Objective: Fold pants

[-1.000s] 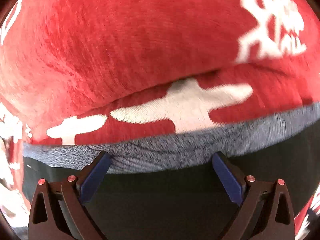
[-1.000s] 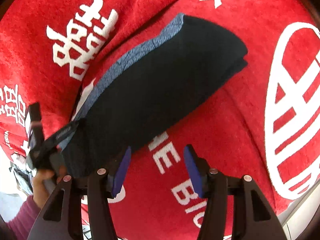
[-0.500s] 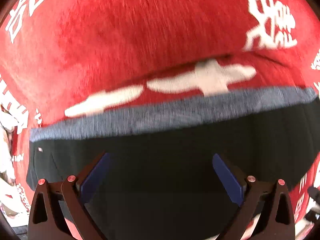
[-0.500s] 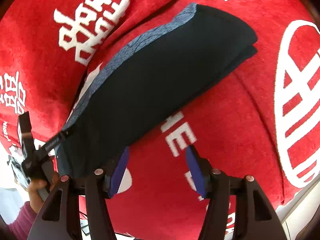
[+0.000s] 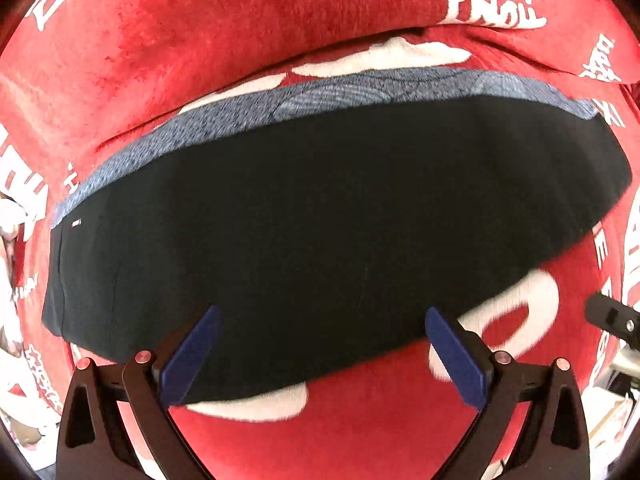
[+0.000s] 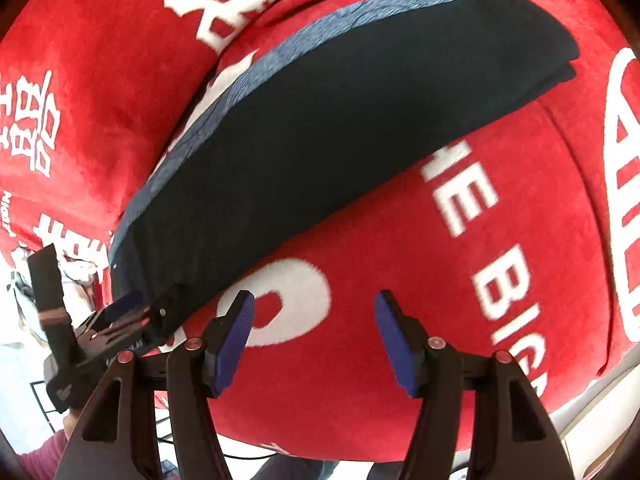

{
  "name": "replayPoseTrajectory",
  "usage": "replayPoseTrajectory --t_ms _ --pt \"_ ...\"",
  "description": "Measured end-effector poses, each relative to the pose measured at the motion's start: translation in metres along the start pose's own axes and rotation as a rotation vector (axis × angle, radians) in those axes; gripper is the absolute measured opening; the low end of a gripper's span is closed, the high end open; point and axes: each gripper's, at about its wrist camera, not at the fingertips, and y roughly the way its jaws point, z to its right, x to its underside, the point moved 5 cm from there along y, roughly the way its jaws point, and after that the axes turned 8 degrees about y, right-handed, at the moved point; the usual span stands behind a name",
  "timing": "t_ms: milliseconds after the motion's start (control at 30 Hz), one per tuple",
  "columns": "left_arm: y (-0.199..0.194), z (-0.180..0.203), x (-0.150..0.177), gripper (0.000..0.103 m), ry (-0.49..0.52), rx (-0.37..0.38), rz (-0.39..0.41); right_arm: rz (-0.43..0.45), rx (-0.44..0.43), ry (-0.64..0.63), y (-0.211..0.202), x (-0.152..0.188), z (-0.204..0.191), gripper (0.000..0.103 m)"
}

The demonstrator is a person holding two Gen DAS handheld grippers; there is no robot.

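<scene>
Compared with a second ago, the left gripper (image 5: pixel 320 354) has drawn back, so the whole folded pants (image 5: pixel 332 232) now show instead of only their far edge. It points straight down, jaws wide apart over the pants' near edge, pads clear of the cloth. Right gripper (image 6: pixel 314 340) tilts steeply downward, jaws parted with nothing between them, over bare red blanket (image 6: pixel 400 300) beside the pants' near long edge. Pants lie flat mid-blanket, grey-blue waistband (image 5: pixel 280 104) along the far edge. A sleeve (image 6: pixel 40 454) is cut off at the right view's lower-left corner.
</scene>
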Motion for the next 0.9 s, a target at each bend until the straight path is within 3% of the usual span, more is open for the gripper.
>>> replayPoseTrajectory --t_ms 133,233,433,600,667,700,900 --pt "-0.003 -0.01 0.018 0.103 0.005 -0.007 0.014 -0.023 0.016 -0.03 0.007 0.012 -0.018 0.066" --pt "-0.009 -0.044 0.034 0.103 -0.035 -0.017 0.036 -0.04 0.028 -0.058 0.014 0.019 -0.034 0.066" --pt "-0.03 -0.153 0.052 0.103 -0.193 -0.015 0.159 -0.074 0.03 -0.148 0.027 0.03 -0.076 0.066" --pt "-0.035 -0.271 0.1 0.103 -0.332 0.011 0.19 -0.122 -0.037 -0.284 0.046 0.05 -0.135 0.066" --pt "-0.029 -0.315 0.116 0.102 -0.371 0.046 0.201 -0.155 -0.059 -0.344 0.059 0.062 -0.161 0.066" --pt "-0.023 -0.333 0.122 0.095 -0.383 0.074 0.199 -0.171 -0.063 -0.368 0.065 0.068 -0.171 0.066" --pt "0.026 -0.383 0.14 0.076 -0.383 0.221 0.146 -0.266 -0.056 -0.46 0.114 0.112 -0.23 0.066"
